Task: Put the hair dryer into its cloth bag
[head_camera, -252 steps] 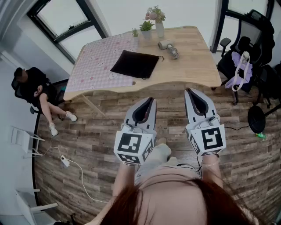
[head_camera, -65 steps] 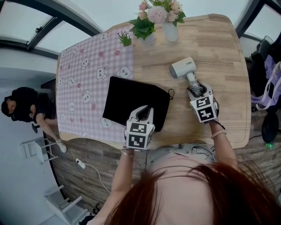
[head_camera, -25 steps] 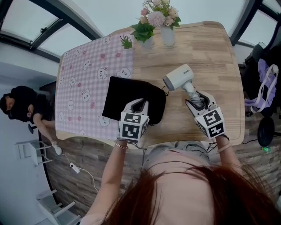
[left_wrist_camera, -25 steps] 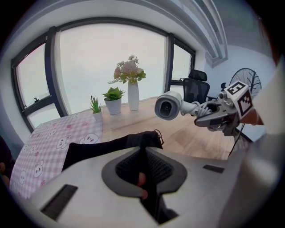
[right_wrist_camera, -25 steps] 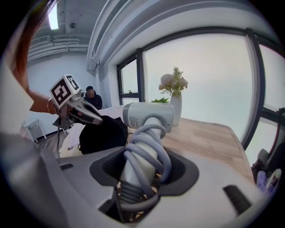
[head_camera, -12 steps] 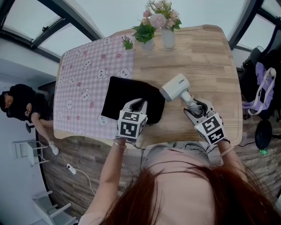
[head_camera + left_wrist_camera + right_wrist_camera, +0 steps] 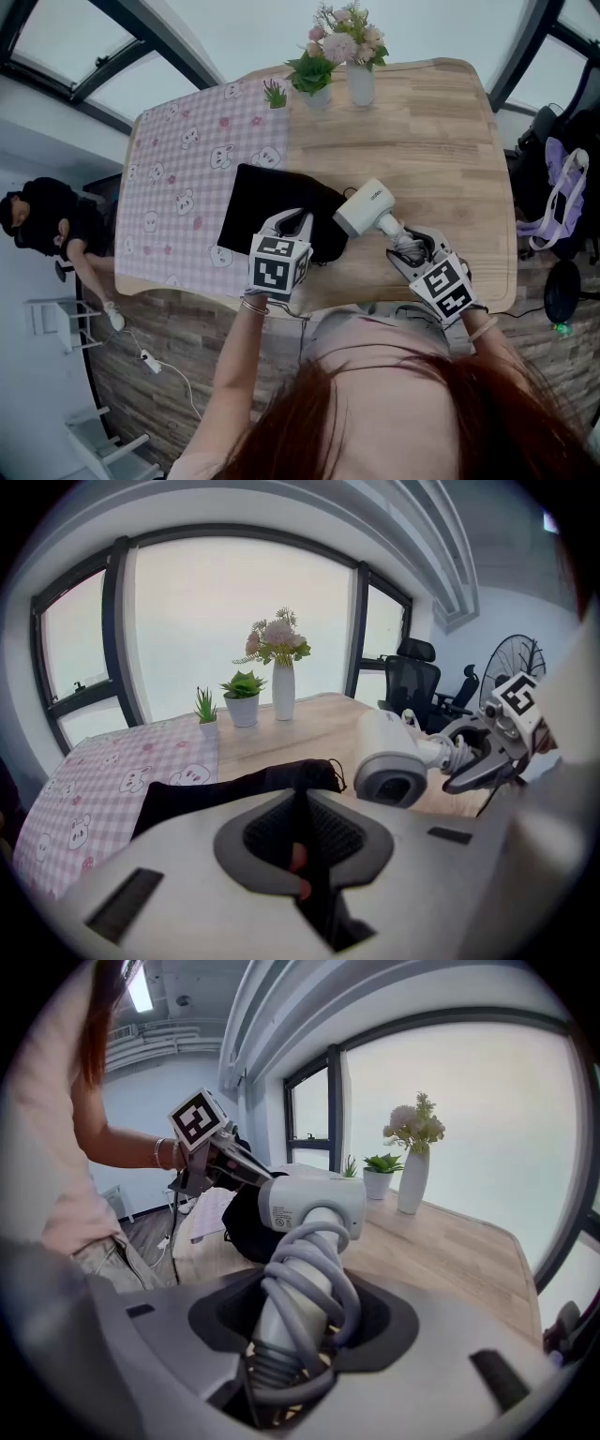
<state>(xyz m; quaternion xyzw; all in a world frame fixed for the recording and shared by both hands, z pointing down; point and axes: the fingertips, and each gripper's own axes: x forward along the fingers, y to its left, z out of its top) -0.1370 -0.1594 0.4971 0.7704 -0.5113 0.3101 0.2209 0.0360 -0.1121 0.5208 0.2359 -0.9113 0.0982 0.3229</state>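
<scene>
The white hair dryer point(image 7: 364, 208) hangs just above the wooden table point(image 7: 441, 131). My right gripper point(image 7: 410, 242) is shut on its cord-wrapped handle point(image 7: 298, 1288). Its head point(image 7: 309, 1202) points left at the raised right edge of the black cloth bag point(image 7: 267, 202). The bag lies half on the pink checked cloth point(image 7: 183, 169). My left gripper point(image 7: 292, 220) is shut on the bag's near right edge, and black fabric point(image 7: 234, 785) runs up between its jaws. In the left gripper view the dryer's barrel point(image 7: 394, 766) hovers close beside the bag's drawstring end.
A vase of flowers point(image 7: 360, 80) and two small potted plants point(image 7: 275, 94) stand at the table's far edge. A person in black point(image 7: 47, 220) sits on the floor to the left. Office chairs point(image 7: 562, 178) and a fan stand to the right.
My right gripper has carried the hair dryer leftwards and nearer, so its head now sits at the bag's right edge. The left gripper and the bag have stayed put.
</scene>
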